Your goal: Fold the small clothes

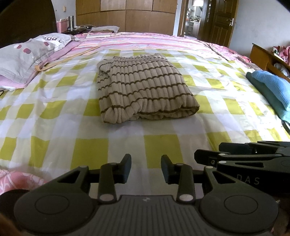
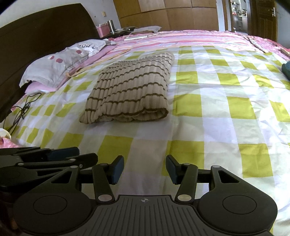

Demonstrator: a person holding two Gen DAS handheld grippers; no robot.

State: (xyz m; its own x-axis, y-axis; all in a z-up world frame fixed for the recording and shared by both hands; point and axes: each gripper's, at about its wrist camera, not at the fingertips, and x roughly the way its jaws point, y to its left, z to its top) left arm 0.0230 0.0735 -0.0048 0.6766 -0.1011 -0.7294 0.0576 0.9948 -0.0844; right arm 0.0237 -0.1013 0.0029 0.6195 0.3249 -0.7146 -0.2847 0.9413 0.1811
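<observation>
A beige ribbed knit garment with thin brown stripes [image 1: 145,87], folded into a thick rectangle, lies flat on the yellow-green and white checked bedsheet [image 1: 72,116]. Its rounded fold faces the cameras; a loose layer overlaps along its left edge.

The left gripper [image 1: 146,169] hangs over the sheet on the near side of the garment, well apart from it. Its jaws stand partly open, with only checked sheet showing in the gap; nothing is held. The right gripper [image 2: 145,169] is likewise on the near side of the garment and apart from it, jaws spread wider than the left pair and holding nothing. In the left wrist view it lies just right of the left gripper.

Left of the garment, a grey pillow with pink dots [image 1: 27,54] rests on a pink cover. Right of the garment, well apart, a blue towel-like cloth [image 1: 273,89] lies over a dark green one. Beyond the garment runs a pink striped blanket [image 1: 145,40]; behind that, brown wooden wardrobe panels [image 1: 126,16].
</observation>
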